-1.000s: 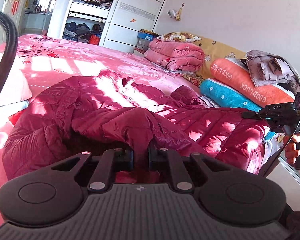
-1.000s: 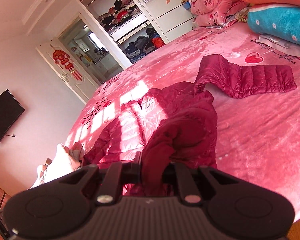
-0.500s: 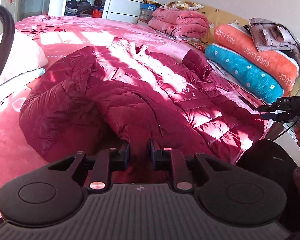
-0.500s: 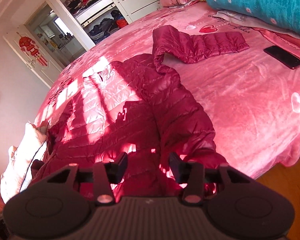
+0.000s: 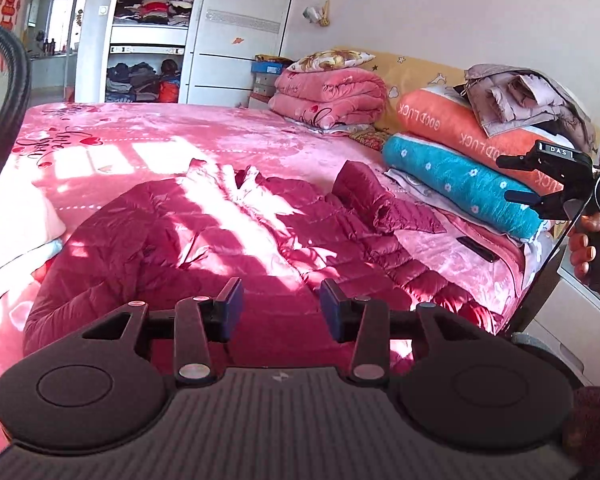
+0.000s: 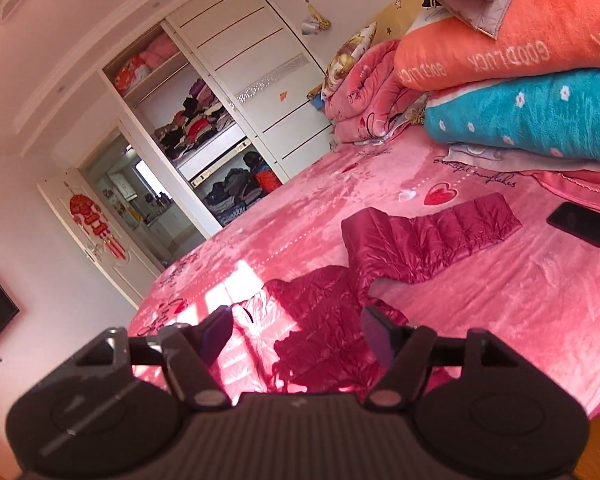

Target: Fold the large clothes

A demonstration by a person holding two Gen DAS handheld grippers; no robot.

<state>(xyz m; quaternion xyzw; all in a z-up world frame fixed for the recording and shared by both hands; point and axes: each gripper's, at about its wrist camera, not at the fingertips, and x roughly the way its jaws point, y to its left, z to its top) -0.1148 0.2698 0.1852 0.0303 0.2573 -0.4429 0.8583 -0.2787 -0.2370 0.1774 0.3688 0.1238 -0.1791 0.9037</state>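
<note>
Jacket: my maroon puffer jacket (image 5: 260, 240) lies spread on the bed (image 5: 140, 136).
Sleeve: probably toward the phone (image 6: 582, 224).
Left gripper (image 5: 281, 308): jaws apart, empty.
Right gripper (image 6: 296, 332): jaws apart, empty.

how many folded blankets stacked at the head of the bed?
3 visible. Orange blanket on top of the teal blanket, by the right gripper; pink blanket beside them toward the wardrobe. More may be hidden underneath.

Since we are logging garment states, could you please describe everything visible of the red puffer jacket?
The red puffer jacket is a dark crimson quilted coat of shiny, padded fabric. It lies spread and rumpled on the pink bedspread, partly sunlit, one sleeve stretched flat toward the black phone without touching it. The open left gripper and right gripper hold nothing.
</note>
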